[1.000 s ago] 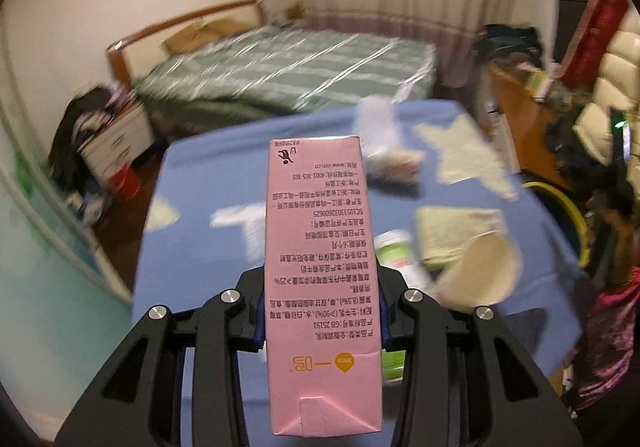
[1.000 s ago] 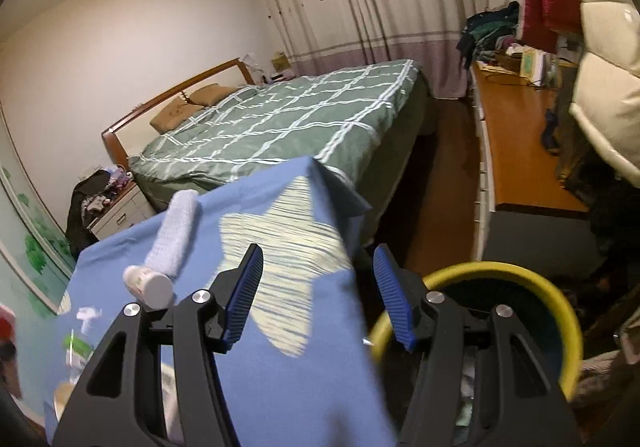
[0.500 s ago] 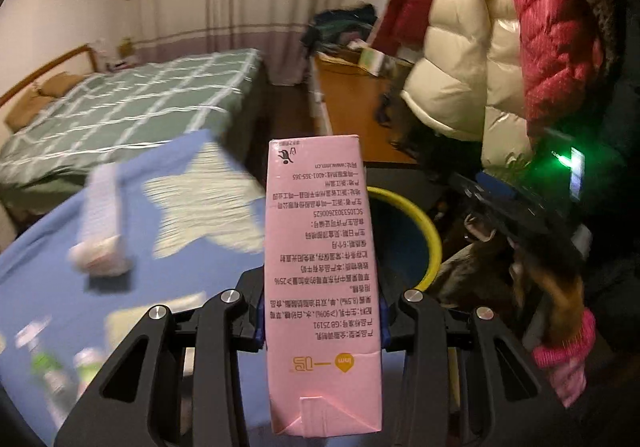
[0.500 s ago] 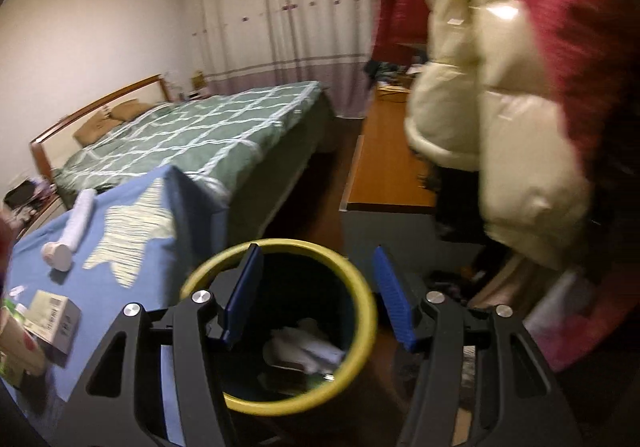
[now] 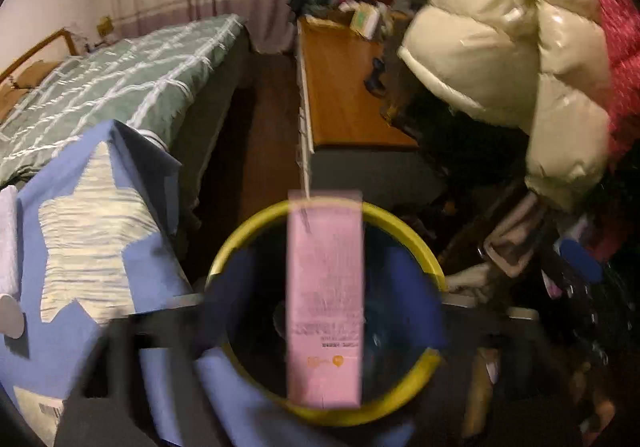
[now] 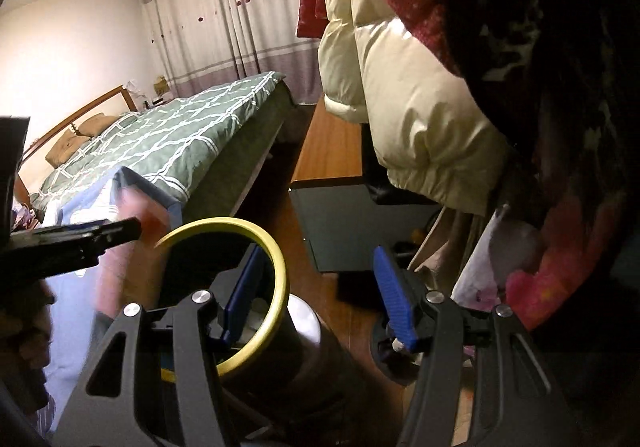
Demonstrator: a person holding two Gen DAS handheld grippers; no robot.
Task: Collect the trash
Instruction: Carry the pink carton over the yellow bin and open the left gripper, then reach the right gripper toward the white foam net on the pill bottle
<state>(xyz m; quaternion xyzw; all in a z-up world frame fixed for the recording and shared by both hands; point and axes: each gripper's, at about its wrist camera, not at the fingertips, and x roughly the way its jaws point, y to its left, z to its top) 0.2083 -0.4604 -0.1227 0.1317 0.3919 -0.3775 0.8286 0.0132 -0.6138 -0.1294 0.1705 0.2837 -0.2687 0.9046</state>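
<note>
A pink drink carton (image 5: 325, 299), blurred, is over the mouth of the yellow-rimmed dark trash bin (image 5: 240, 243). My left gripper (image 5: 324, 311) is motion-blurred with its blue pads spread wide either side of the carton, not touching it. In the right wrist view the carton (image 6: 120, 247) shows as a pink blur left of the bin (image 6: 276, 279), under the left gripper's dark finger. My right gripper (image 6: 316, 299) is open and empty just right of the bin rim.
The blue star-print tablecloth (image 5: 92, 231) lies left of the bin. A green bed (image 5: 120, 75) and wooden desk (image 5: 344, 87) are behind. Cream and red puffer jackets (image 5: 500, 47) hang at the right, close to the bin.
My left gripper swung from the table to above the bin and its jaws opened, freeing the carton. The right gripper moved right, past the bin.
</note>
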